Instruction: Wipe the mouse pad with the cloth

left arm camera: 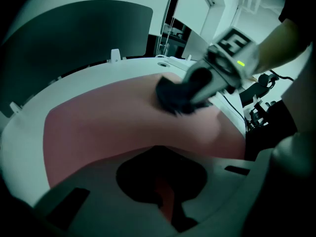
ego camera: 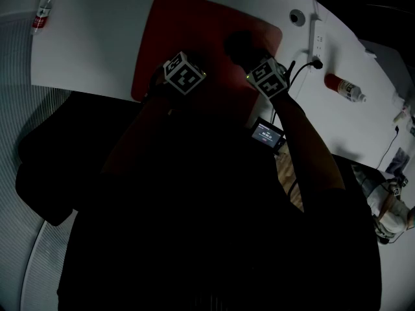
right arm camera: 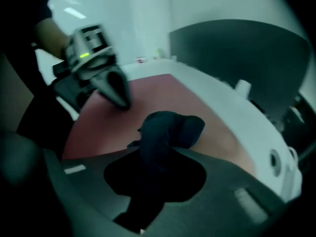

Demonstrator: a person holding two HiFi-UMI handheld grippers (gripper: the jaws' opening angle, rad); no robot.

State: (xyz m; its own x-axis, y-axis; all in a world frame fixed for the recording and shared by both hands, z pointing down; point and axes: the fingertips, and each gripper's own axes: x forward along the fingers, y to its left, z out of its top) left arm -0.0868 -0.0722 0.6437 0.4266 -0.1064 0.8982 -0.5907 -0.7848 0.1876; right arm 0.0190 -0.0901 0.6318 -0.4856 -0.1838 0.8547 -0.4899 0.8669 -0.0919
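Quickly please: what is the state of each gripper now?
Left gripper: shut, empty, resting on the mouse pad.
Right gripper: shut on the cloth.
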